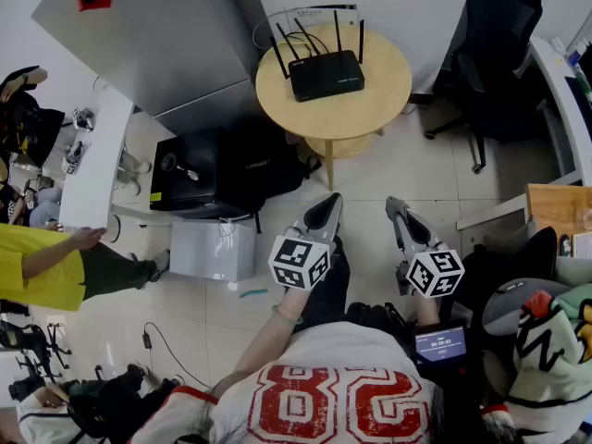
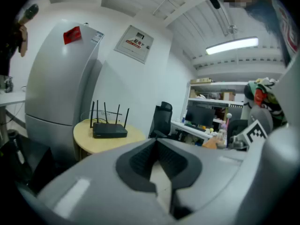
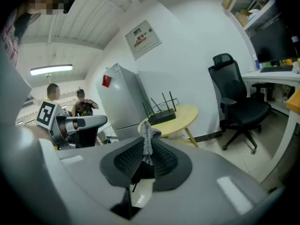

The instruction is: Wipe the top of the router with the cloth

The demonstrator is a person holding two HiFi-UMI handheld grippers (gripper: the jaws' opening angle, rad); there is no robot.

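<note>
Router (image 1: 326, 74) sits on the round surface (image 1: 388, 100), far from the right claw (image 1: 396, 208) pinching the cloth (image 3: 148, 134) and the left claw (image 1: 326, 209) closed on nothing, so carry the cloth over and lay it flat on top.

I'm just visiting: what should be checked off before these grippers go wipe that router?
1. Cloth clamped in right gripper: ok.
2. Left gripper shut with nothing in it: ok.
3. Router lying flat on round table, top bare: ok.
4. Grippers close enough to touch the router: not ok, both are well short of the table.
5. Enough cloth sticking out past the jaws to wipe: cannot tell.
</note>
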